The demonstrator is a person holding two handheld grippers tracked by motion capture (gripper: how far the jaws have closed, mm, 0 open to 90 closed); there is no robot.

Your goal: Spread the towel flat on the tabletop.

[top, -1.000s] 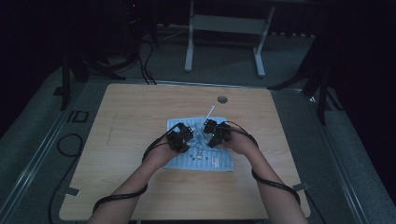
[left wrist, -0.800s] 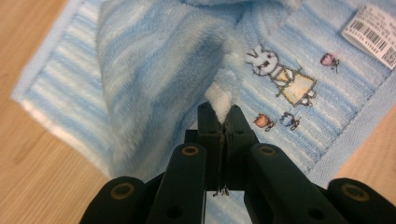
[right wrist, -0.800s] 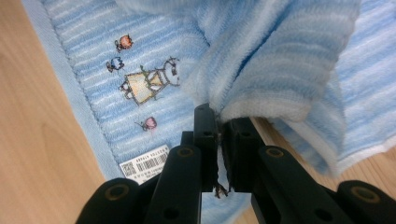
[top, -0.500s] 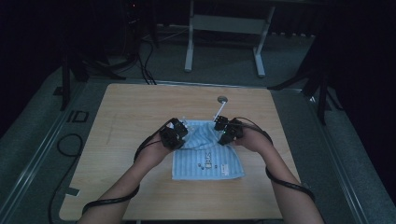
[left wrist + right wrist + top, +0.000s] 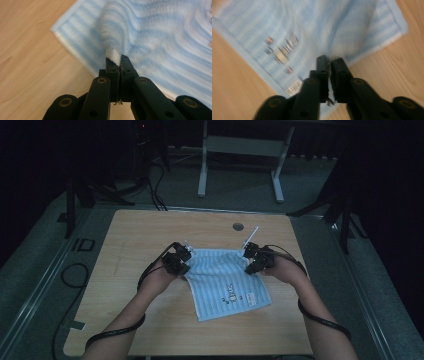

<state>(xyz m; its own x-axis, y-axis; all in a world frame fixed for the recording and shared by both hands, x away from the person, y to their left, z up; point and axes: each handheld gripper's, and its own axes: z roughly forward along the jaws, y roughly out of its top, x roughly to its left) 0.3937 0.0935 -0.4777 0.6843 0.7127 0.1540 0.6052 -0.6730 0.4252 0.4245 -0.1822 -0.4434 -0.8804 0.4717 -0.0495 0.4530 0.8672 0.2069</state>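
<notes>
Step in hand, as judged: unfolding or spreading the towel [image 5: 227, 282] on the table [image 5: 150, 230] by its two far corners.

Left gripper [image 5: 184, 256]: jaws pressed together on a bunched corner of the cloth; in the left gripper view the white terry edge stands up out of the closed jaws [image 5: 119, 65]; grip looks sound, fabric well inside the pads.

Right gripper [image 5: 249, 254]: jaws pinching the opposite far corner; the right gripper view is blurred, but cloth runs into the jaws [image 5: 329, 65] and a frayed bit shows below them; hold looks shallower than the left.

Towel: pale blue stripes, small printed figures and a label near the near edge; it lies near the middle of the table, its near part flat on the wood, its far edge lifted and stretched between the two grippers; the near right corner sits slightly askew.

To do the step well, in my judgement:
- keep both hands at one height, so the far edge stays level and taut;
- draw the corners apart and away from the person evenly; a one-sided pull would skew the cloth;
- lower the edge to the wood before letting go, not from the air;
- watch the right corner; a slip there would leave a fold.

A small round fitting [image 5: 238, 226] sits in the table beyond the towel, well apart.
</notes>
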